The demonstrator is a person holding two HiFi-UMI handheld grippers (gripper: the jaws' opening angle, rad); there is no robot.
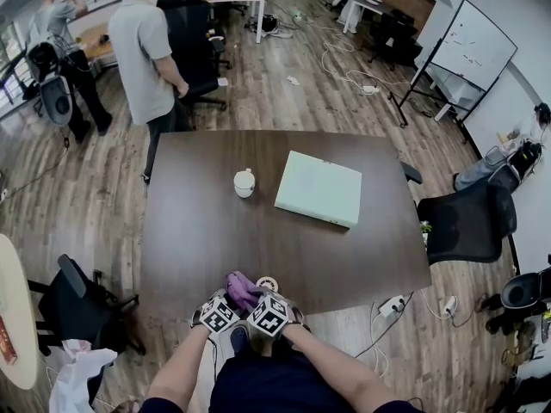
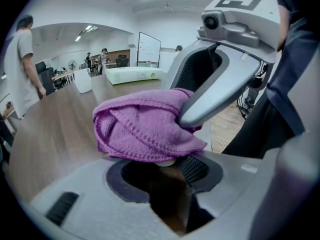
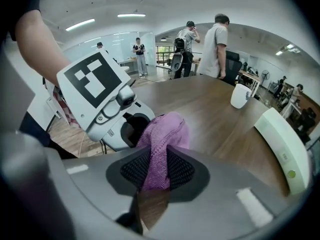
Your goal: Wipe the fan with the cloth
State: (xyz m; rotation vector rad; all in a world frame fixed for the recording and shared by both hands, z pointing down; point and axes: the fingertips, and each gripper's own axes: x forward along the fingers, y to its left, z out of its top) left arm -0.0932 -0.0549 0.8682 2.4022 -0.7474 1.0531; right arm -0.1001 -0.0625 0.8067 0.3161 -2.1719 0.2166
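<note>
At the near edge of the table (image 1: 198, 231), the right gripper (image 3: 156, 171) pinches the purple cloth (image 3: 165, 134) between its pads, and the left gripper (image 2: 167, 166) seems to hold the little white fan (image 1: 268, 282) — mostly hidden under the cloth. The cloth is soft and floppy, so a bunched-up fold is the best place to pinch — the fan looks light and slippy, so it wants a firm hold.
</note>
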